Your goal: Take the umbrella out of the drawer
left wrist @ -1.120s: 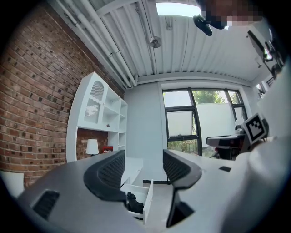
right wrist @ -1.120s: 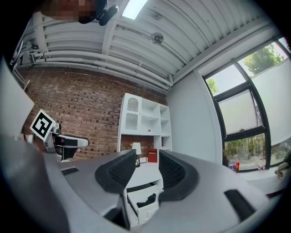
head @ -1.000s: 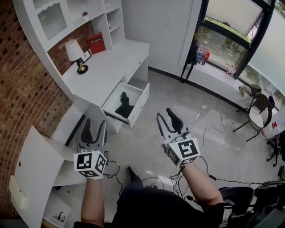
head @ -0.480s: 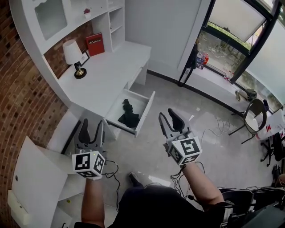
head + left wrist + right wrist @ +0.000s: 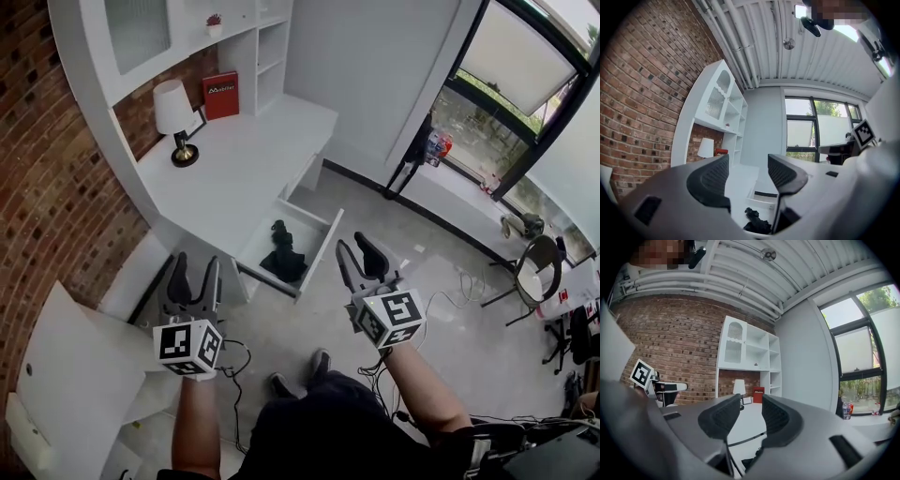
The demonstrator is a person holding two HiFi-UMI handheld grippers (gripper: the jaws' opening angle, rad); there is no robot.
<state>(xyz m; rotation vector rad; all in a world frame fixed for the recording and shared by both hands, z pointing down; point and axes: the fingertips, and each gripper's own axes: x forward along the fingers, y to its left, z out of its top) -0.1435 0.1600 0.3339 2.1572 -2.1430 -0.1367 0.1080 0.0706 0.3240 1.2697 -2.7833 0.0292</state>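
Stage: approach. Neither tool has reached the drawer, and the umbrella has not been touched.
Left gripper: jaws stand well apart with nothing between the pads; only the room beyond shows through the gap.
Right gripper: jaws part-open with a narrower gap than the left, also empty.
Tool attitude: both grippers are held level and side by side, pointing toward the desk. Judged reason: they are carried to the work with jaws pre-opened, ready to close on arrival.
Umbrella location: ahead of and below both jaw lines, inside the open drawer. It sits ahead-right of the left gripper and ahead-left of the right gripper, well apart from each.
Drawer condition: pulled out from under the desk top, which leaves the contents open from above. Judged reason: no opening step remains before the pick.
Umbrella form: dark, folded, lying flat on the drawer floor.
Long axis: roughly parallel to the drawer front, running away from the grippers.
Pointing: the slimmer end lies farther from the tools, the bulkier end nearer; which end is the handle cannot be told.
Grasp note: the jaws would likely need to tilt downward and close across the long axis.
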